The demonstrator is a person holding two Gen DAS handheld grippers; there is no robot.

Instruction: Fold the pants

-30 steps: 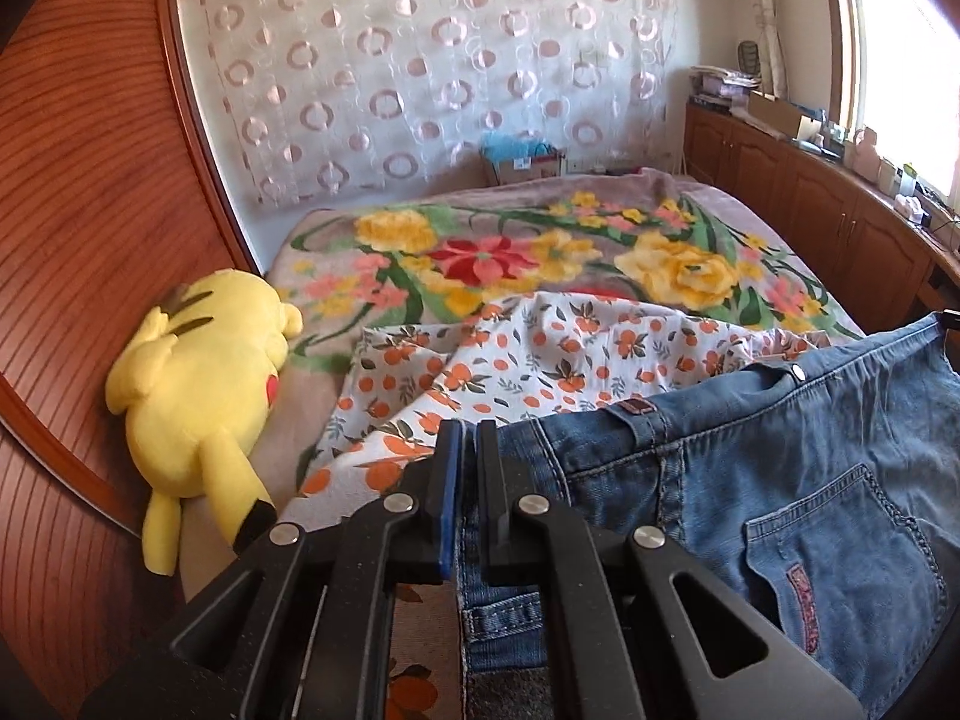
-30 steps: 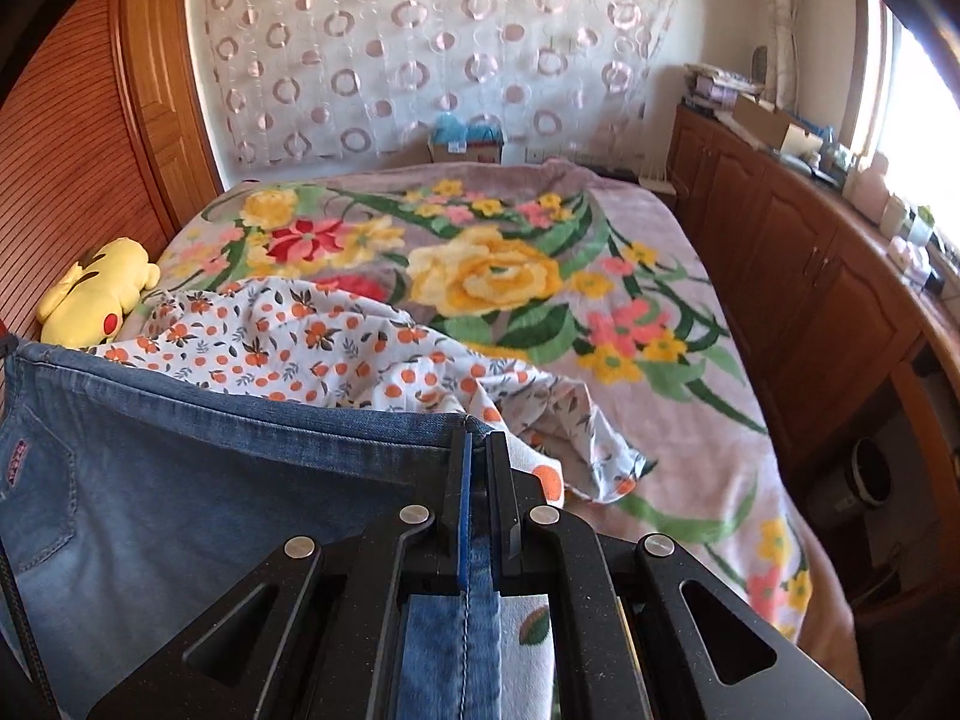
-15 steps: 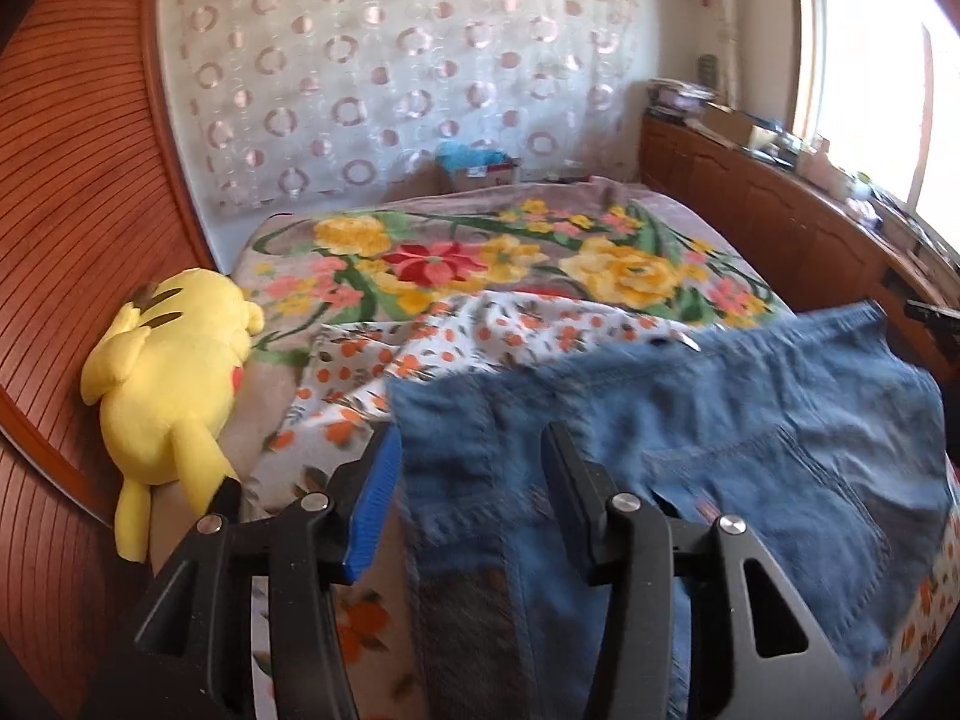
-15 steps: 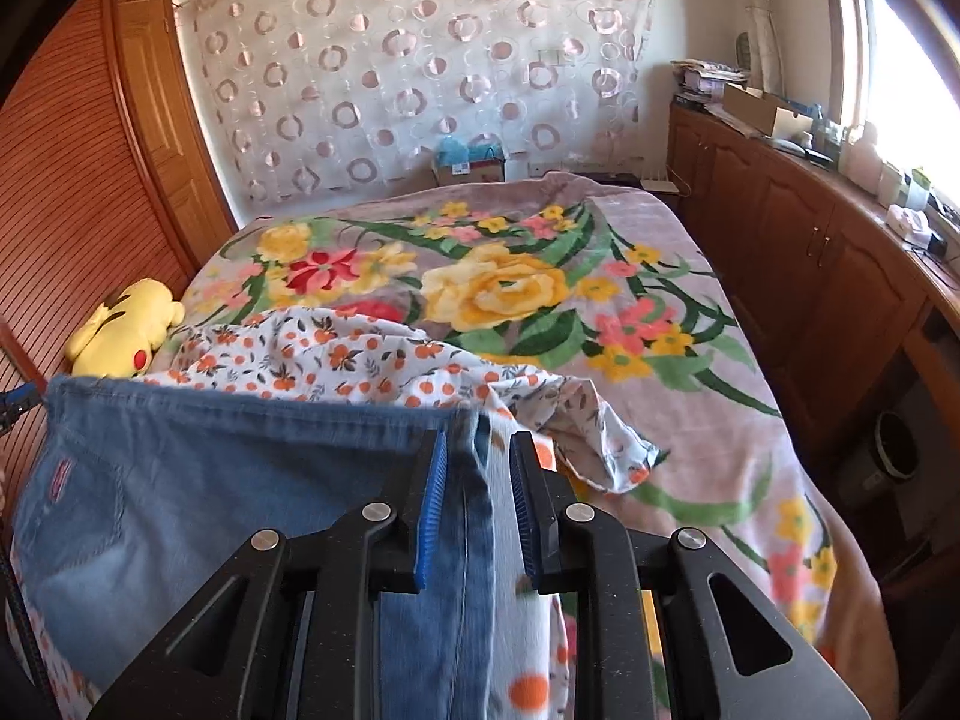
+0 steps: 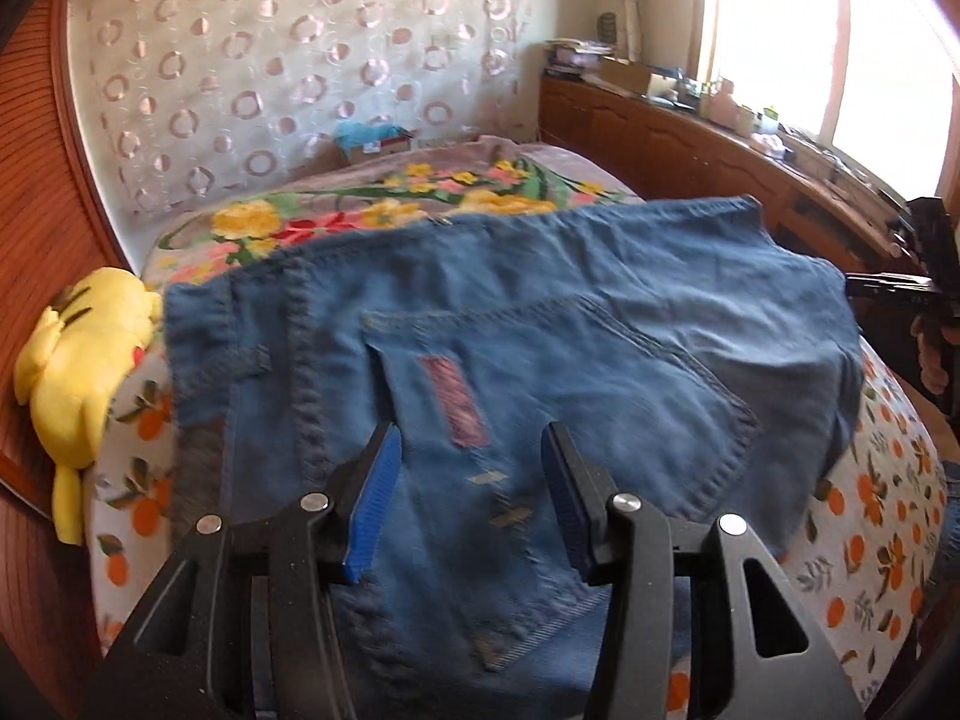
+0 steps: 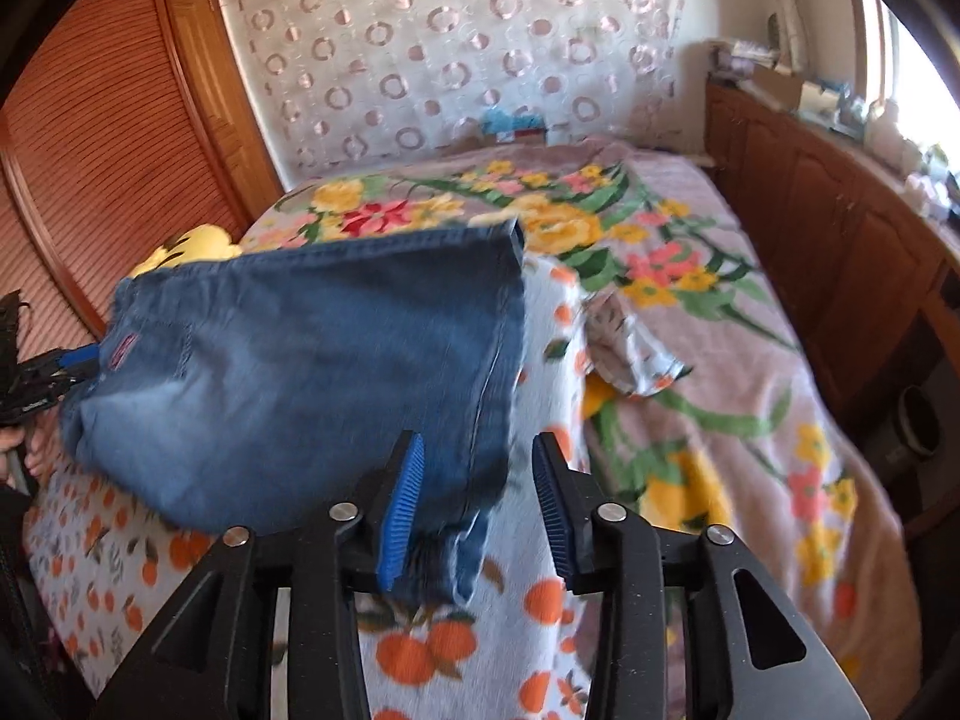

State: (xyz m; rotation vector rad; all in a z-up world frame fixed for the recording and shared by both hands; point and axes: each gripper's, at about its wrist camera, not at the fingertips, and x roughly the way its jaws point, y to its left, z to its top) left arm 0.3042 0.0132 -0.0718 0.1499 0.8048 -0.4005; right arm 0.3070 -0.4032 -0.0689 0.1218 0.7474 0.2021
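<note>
Blue denim pants [image 5: 540, 324] lie folded on the orange-print cloth [image 6: 480, 648] on the bed. The left gripper [image 5: 468, 498] stands apart, gripping nothing; the right gripper [image 6: 477, 498] is opening, denim edge between its pads. Only the left view shows the back pocket [image 5: 540, 408] fully.

A yellow plush toy [image 5: 84, 360] lies at the left edge of the bed [image 6: 708, 324], against the slatted wooden doors [image 6: 102, 138]. The bed carries a floral blanket [image 6: 678, 276] with an orange-print cloth [image 6: 492, 618] spread over its near part. A curtain with ring patterns [image 5: 288, 78] hangs behind the bed, and a cardboard box [image 5: 378, 144] sits below it. Wooden cabinets [image 6: 840, 240] with cluttered tops run along the bright window [image 5: 840, 42].
</note>
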